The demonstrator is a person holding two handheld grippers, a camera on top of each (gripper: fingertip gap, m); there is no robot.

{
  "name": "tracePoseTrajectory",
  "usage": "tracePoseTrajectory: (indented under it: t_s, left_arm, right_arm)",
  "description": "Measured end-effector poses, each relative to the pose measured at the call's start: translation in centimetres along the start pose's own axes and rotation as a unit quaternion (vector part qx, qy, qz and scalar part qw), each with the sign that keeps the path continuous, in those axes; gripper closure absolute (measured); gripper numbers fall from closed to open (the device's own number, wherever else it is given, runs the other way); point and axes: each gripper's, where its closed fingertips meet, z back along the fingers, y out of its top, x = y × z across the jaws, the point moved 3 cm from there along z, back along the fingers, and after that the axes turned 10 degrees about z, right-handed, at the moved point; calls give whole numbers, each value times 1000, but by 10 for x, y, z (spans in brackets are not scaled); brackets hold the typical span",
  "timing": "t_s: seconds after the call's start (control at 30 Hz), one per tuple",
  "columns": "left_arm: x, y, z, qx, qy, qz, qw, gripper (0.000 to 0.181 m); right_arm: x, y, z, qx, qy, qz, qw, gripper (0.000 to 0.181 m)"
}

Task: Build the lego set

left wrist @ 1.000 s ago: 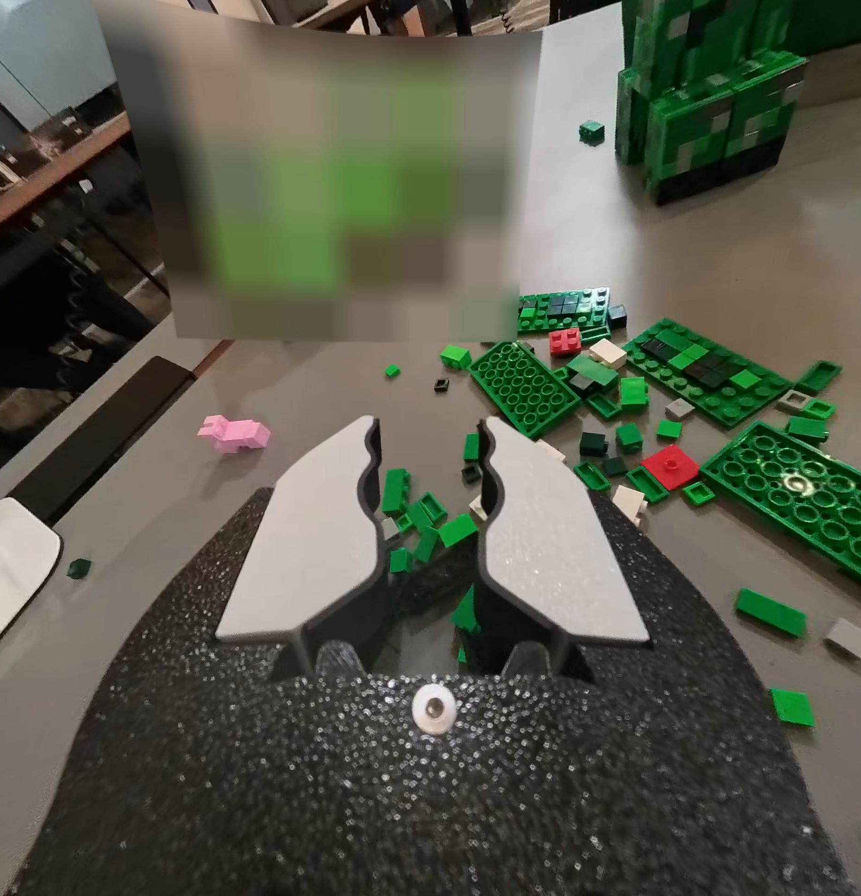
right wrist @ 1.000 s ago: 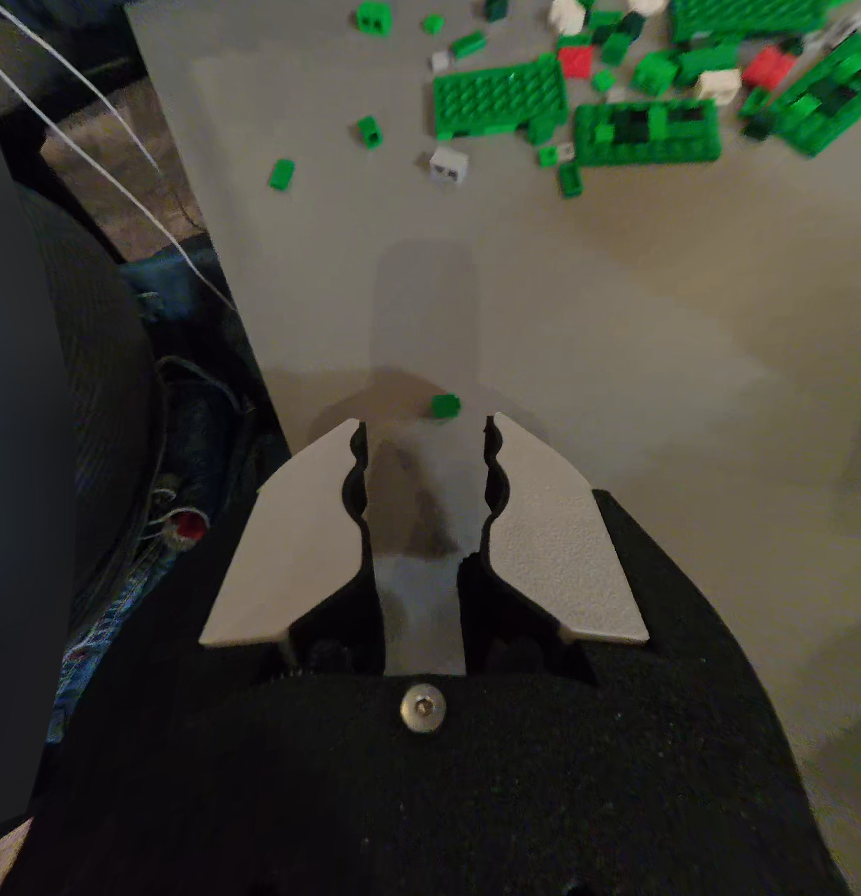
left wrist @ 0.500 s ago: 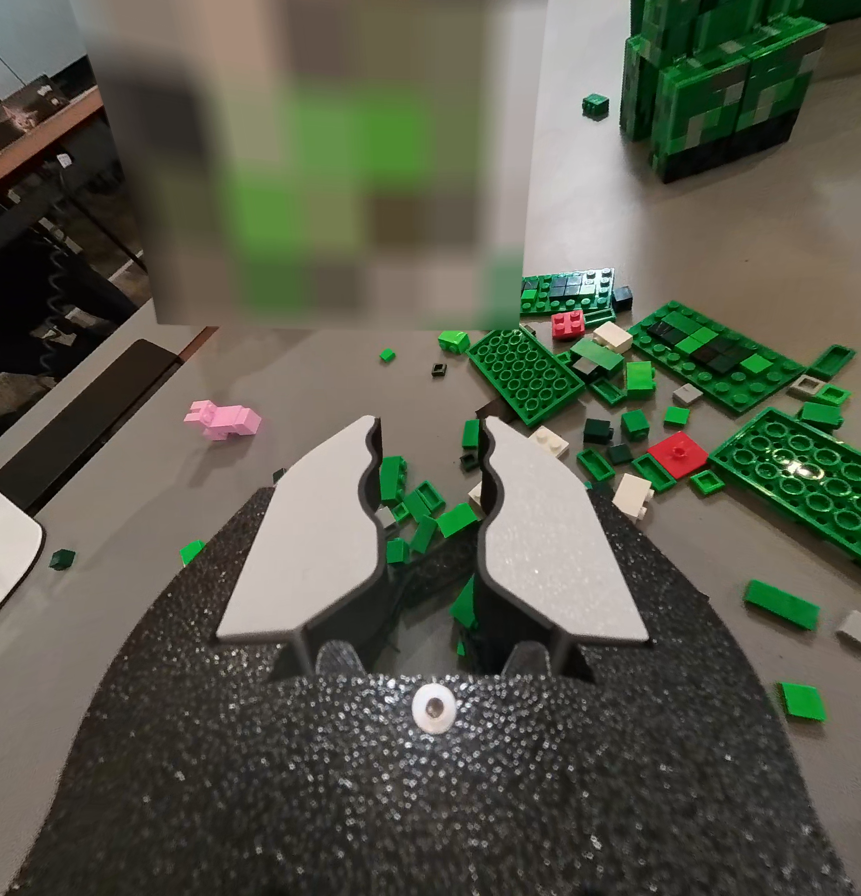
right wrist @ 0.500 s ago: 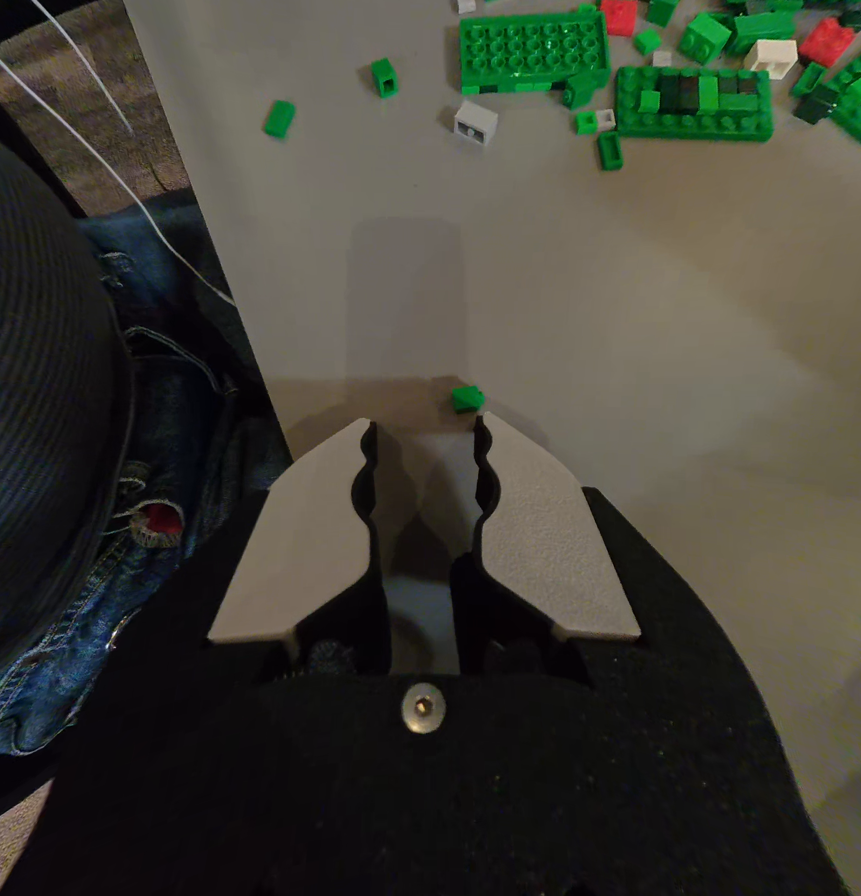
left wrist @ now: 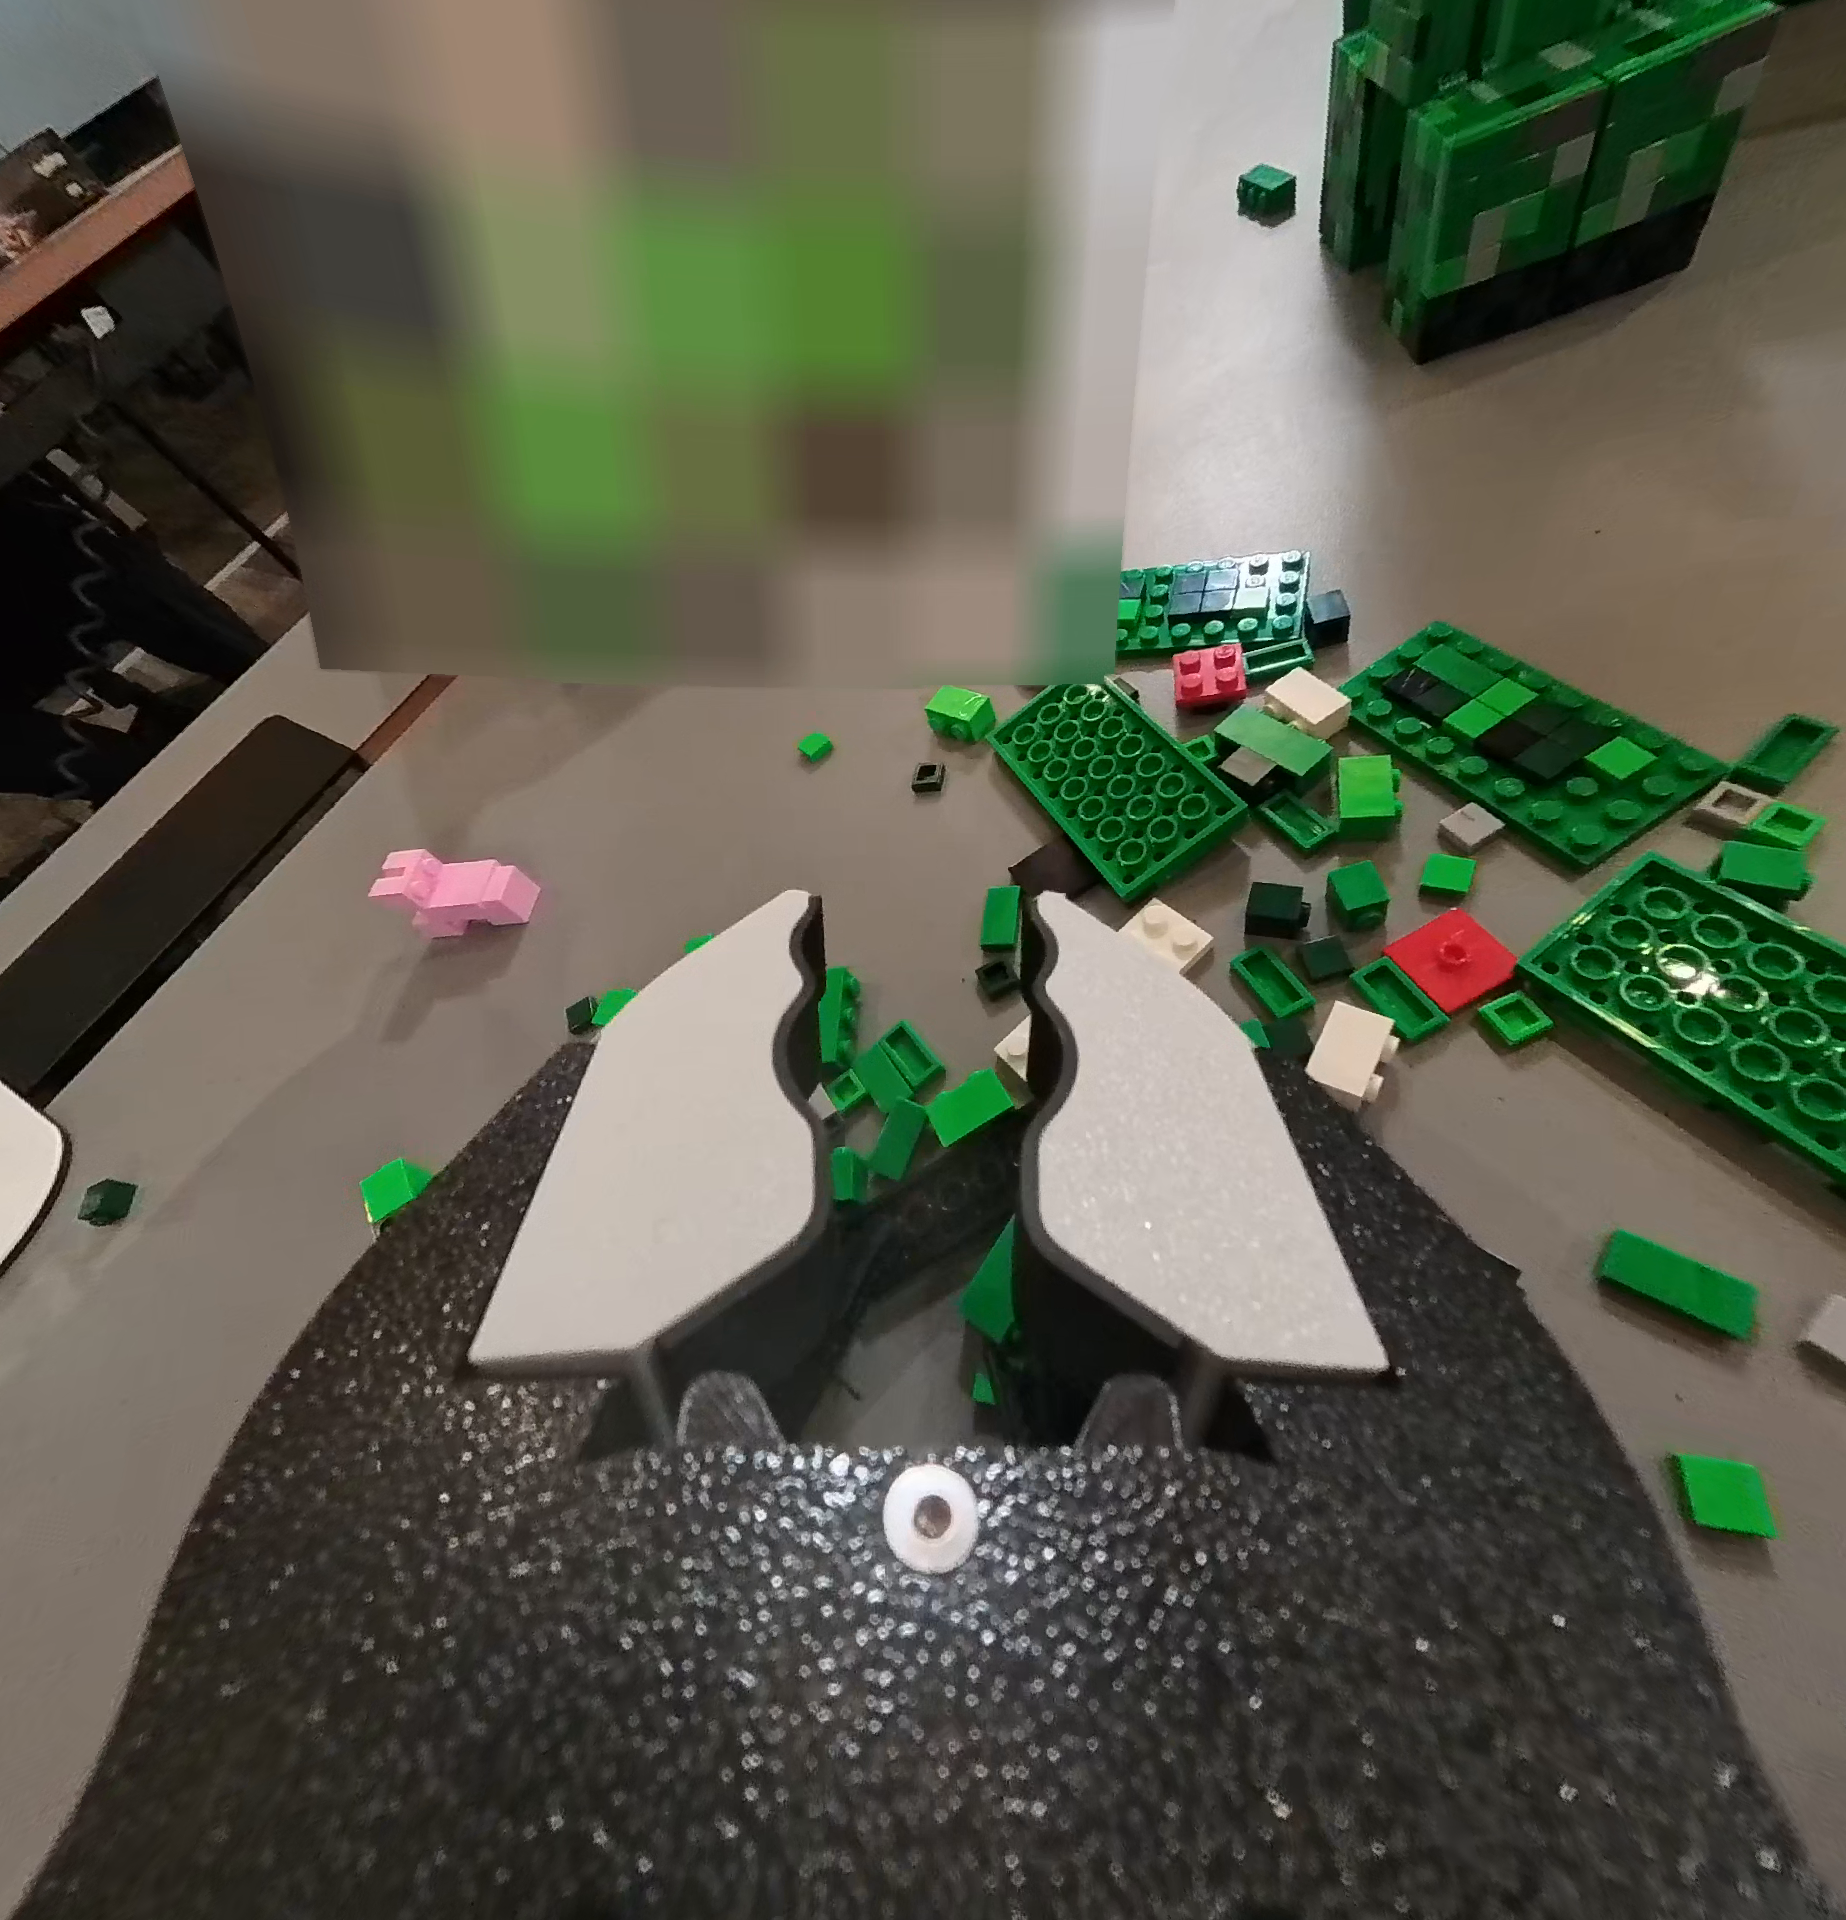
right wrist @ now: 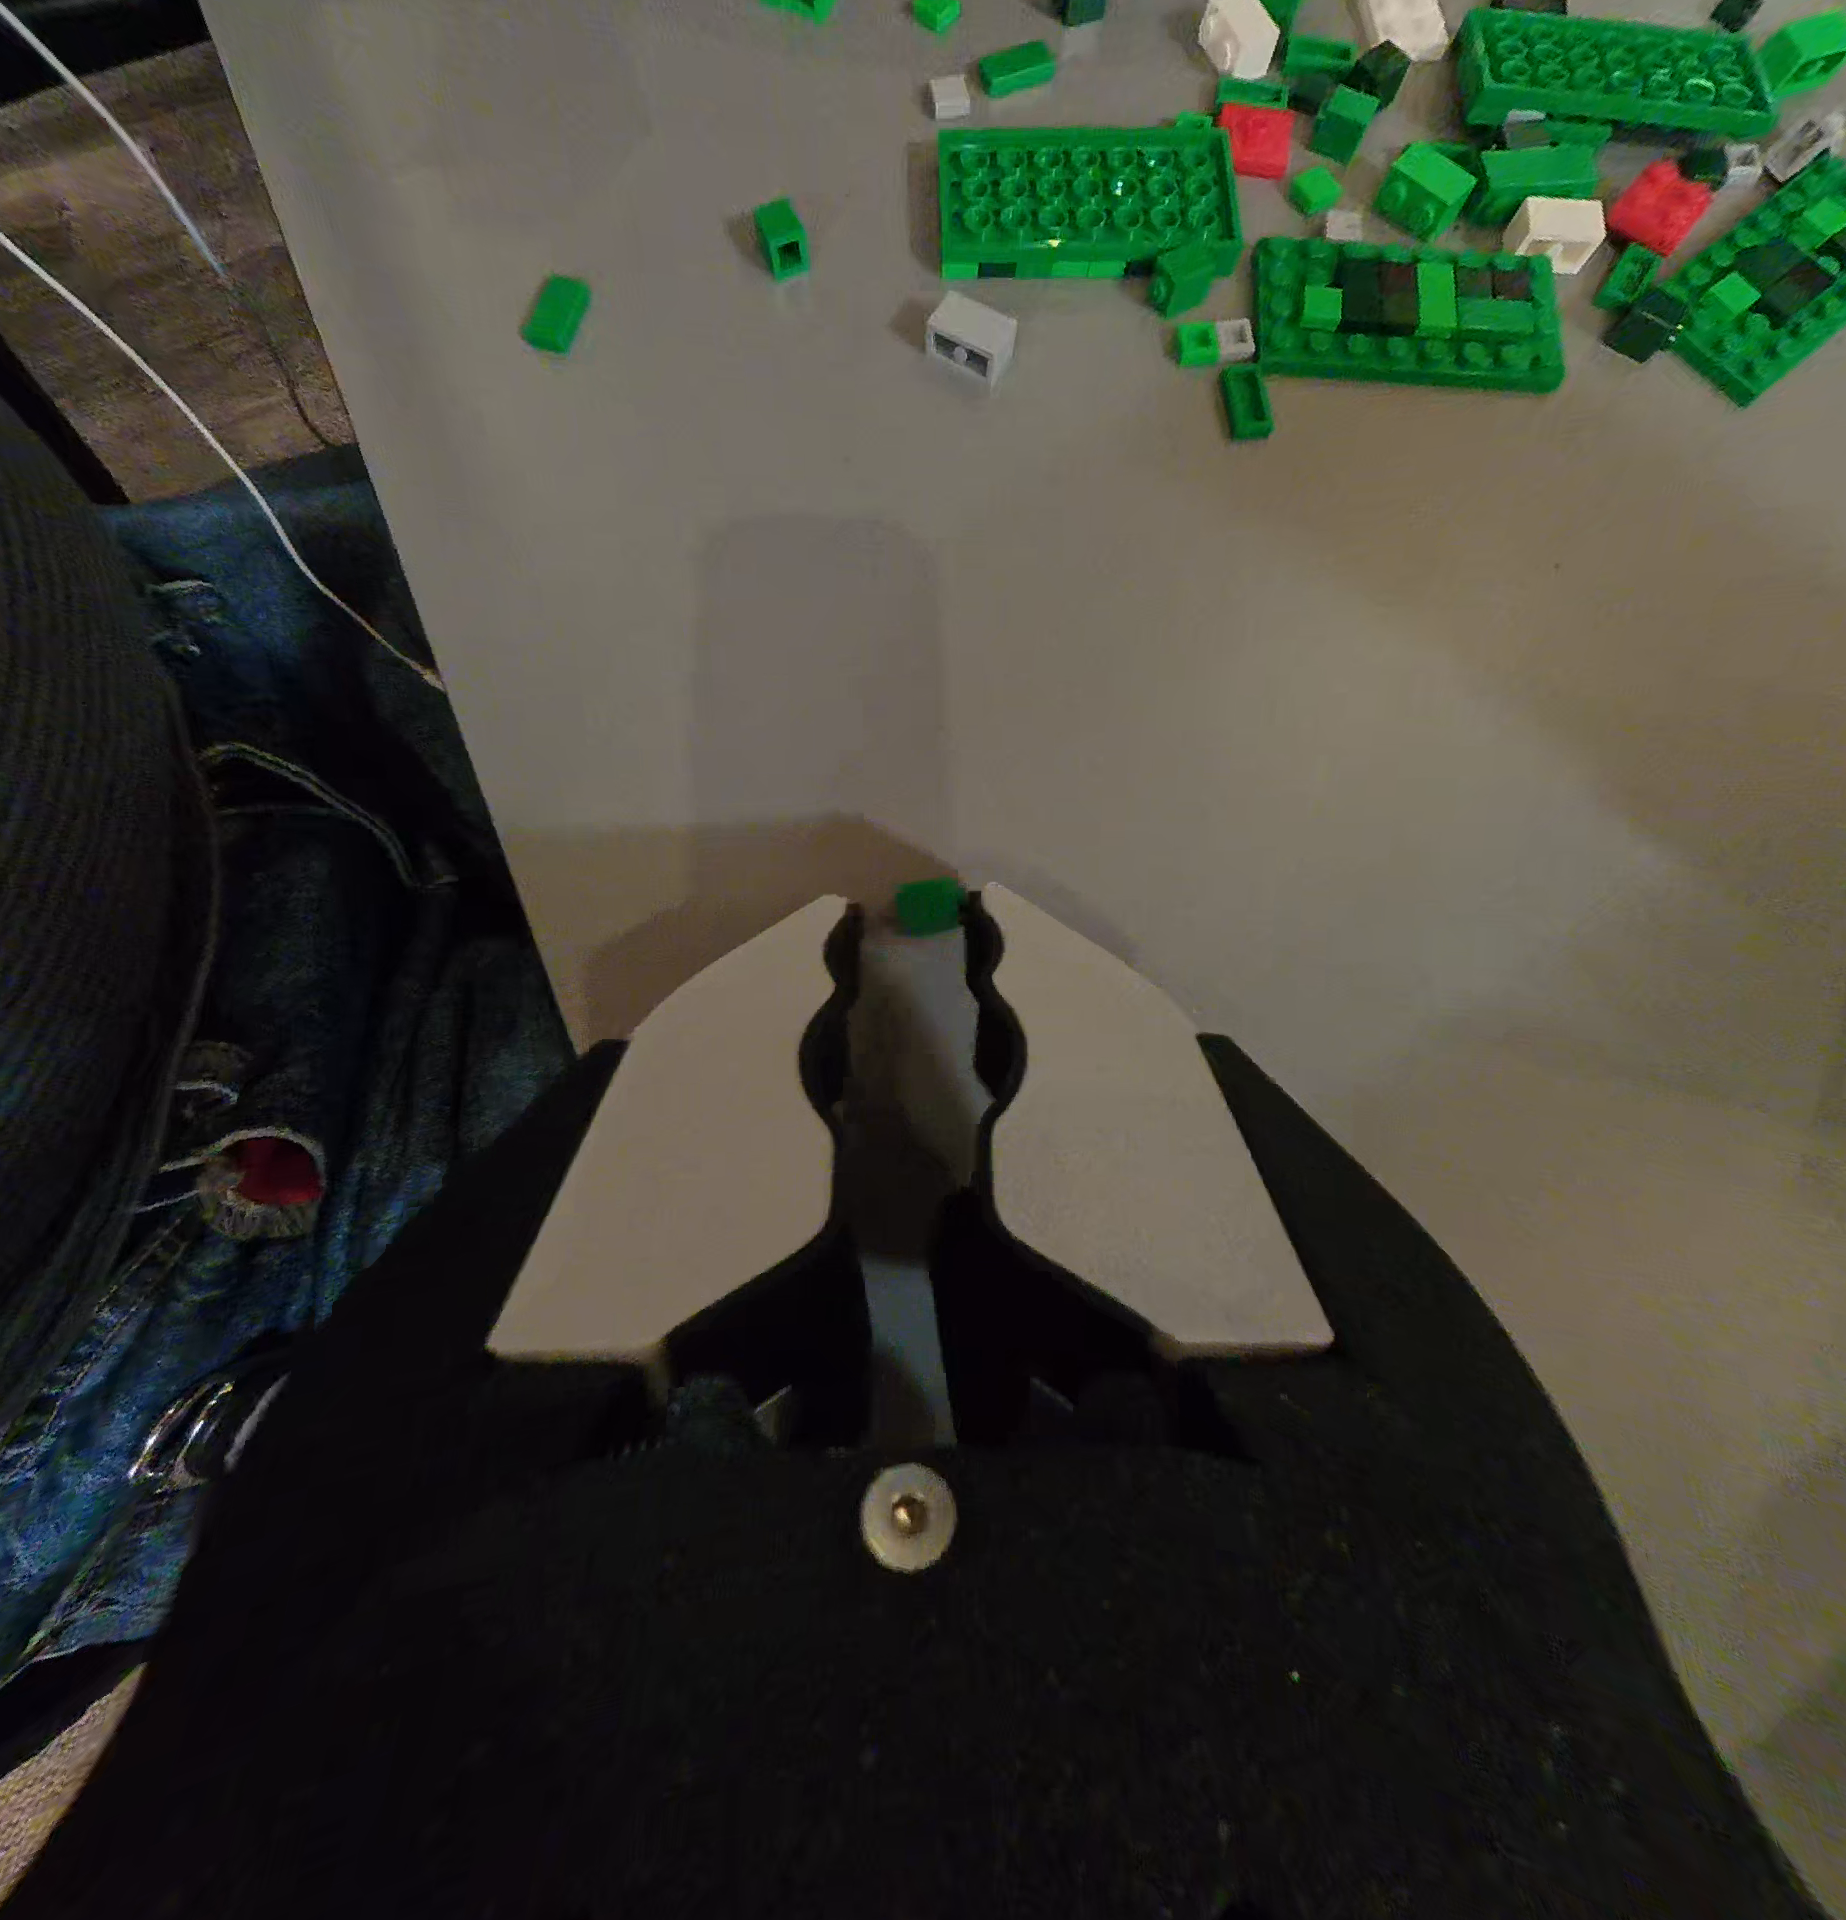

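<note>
Right now the right gripper [right wrist: 914, 914] sits low over the grey table [right wrist: 1210, 727], near its edge, with its jaws narrowed but a gap left between them, and a small green piece [right wrist: 927, 904] lies on the surface at the very tips, close against the right-hand finger; whether the finger touches it cannot be told. The left gripper [left wrist: 924, 925] hovers with its jaws spread and nothing held, above a loose scatter of small green bricks [left wrist: 898, 1081]. Most of the set lies farther out: an upturned green plate [left wrist: 1116, 790], a plate partly tiled in dark and light green [left wrist: 1521, 748], a red tile [left wrist: 1451, 956], white bricks and, well apart, a built green blocky figure [left wrist: 1542, 156]. A pink pig figure [left wrist: 457, 889] stands alone on the left. Judging by its look, the small green piece is hard plastic, very light, stiff and smooth, so it will likely skid or flip if nudged from one side instead of being squeezed evenly. The sensible hold is across its two flat opposite sides, near the fingertips, with the piece centred between the jaws before they come together. A light squeeze should do; the piece won't deform, but a crooked pinch could make it shoot out toward the table edge.
</note>
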Motion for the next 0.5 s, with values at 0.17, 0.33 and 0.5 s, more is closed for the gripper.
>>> tracePoseTrajectory:
  t_s: [0.17,0.33,0.5]
  left_arm:
    - [-2,1,1,3,3,2,1000,146]
    - [-3,3,2,9,3,7,1000,146]
    - [-1,8,3,20,-2,12,1000,146]
  right_arm:
    - [19,6,-5,-5,-38,4,999,170]
    - [66,34,-32,-2,-98,14,995,170]
    - [94,38,-54,-29,-101,44,993,170]
